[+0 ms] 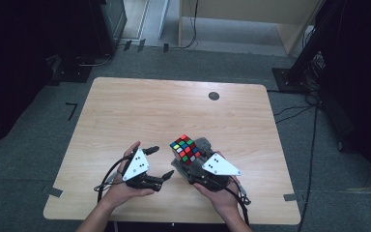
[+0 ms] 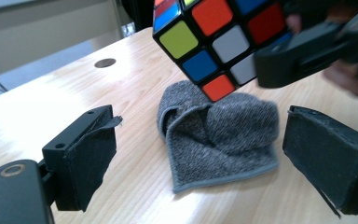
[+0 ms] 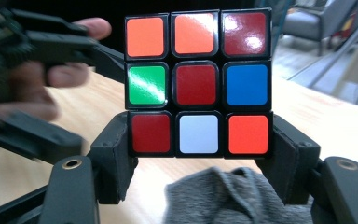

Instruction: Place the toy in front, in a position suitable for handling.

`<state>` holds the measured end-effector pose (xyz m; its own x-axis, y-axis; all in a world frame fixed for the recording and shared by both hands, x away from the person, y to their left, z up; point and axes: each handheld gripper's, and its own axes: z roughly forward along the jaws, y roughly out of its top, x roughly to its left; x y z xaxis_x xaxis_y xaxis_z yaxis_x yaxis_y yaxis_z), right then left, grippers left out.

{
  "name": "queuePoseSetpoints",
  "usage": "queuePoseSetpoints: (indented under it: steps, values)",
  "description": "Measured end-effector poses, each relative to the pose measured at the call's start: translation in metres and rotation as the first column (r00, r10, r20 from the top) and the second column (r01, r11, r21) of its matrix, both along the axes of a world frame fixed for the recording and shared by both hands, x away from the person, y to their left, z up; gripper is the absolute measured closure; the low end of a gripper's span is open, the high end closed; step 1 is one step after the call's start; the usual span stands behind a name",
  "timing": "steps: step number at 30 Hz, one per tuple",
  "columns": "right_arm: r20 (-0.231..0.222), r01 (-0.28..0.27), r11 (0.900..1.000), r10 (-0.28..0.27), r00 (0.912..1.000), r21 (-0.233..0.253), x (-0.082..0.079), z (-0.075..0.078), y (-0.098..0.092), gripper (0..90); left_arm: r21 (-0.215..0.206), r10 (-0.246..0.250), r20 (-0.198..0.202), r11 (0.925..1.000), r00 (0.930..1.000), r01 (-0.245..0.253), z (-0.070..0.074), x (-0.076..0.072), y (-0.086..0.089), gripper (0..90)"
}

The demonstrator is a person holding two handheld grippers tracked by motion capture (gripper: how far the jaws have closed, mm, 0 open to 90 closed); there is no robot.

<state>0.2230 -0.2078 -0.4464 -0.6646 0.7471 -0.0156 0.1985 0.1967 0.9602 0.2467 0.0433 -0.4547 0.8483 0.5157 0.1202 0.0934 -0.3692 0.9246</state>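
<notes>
Cube [image 1: 185, 149], a scrambled colour puzzle, is hanging in the air above the near middle of the table [image 1: 125, 111], pinched by the right gripper [image 1: 199, 166]. In the right gripper view its two jaws are pressing on the cube's [image 3: 197, 82] lower left and right sides, with the cube sitting upright between them. Below it a grey cloth [image 2: 219, 140] is lying crumpled on the wood, and in the left gripper view the lowest corner of the cube [image 2: 214, 44] is hovering just over the cloth; whether they are touching is not clear. The left gripper [image 1: 162, 164] is resting in the person's left hand [image 1: 123, 186] just left of the cube, its jaws standing spread wide and holding nothing, pointing right toward the cloth. In its own view the cloth is lying between and beyond the two open pads [image 2: 91, 156]. Farther off, near the far right edge, a dark round hole [image 1: 214, 95] is showing in the tabletop.
</notes>
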Motion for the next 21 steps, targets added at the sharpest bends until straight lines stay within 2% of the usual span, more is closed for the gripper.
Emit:
queuePoseSetpoints:
  steps: [3, 5, 7, 12, 16, 20, 21]
  values:
    - [-0.049, -0.032, 0.999, 0.034, 0.9982, 0.042, -0.001, 0.004, 0.000, 34.5, 0.035, 0.000, 0.043, 0.9994, 0.9991, -0.001, -0.004, -0.003, -0.002, 10.3]
    - [-0.115, -0.060, 0.994, 0.069, 0.9910, 0.087, 0.000, 0.008, -0.002, 34.5, 0.052, 0.000, 0.074, 0.9986, 0.9972, -0.004, -0.005, -0.004, -0.004, 11.2]
    - [-0.166, -0.074, 0.991, 0.092, 0.9818, 0.113, 0.001, 0.011, -0.004, 34.6, 0.062, 0.004, 0.101, 0.9980, 0.9949, -0.010, -0.006, -0.006, -0.005, 11.8]
    - [-0.232, -0.098, 0.986, 0.128, 0.9644, 0.136, 0.001, 0.015, -0.002, 34.5, 0.083, 0.020, 0.168, 0.9959, 0.9855, -0.035, -0.008, -0.009, -0.007, 12.6]
    - [-0.287, -0.103, 0.982, 0.146, 0.9468, 0.158, 0.004, 0.013, -0.001, 34.5, 0.087, 0.018, 0.200, 0.9956, 0.9797, -0.036, -0.009, -0.011, -0.009, 13.0]
    - [-0.335, -0.109, 0.977, 0.166, 0.9276, 0.182, 0.006, 0.011, -0.001, 34.5, 0.103, 0.007, 0.214, 0.9942, 0.9768, -0.029, -0.011, -0.012, -0.011, 13.1]
    - [-0.339, -0.110, 0.977, 0.167, 0.9260, 0.181, 0.006, 0.011, 0.000, 34.5, 0.108, 0.001, 0.216, 0.9939, 0.9764, -0.025, -0.011, -0.012, -0.011, 13.3]
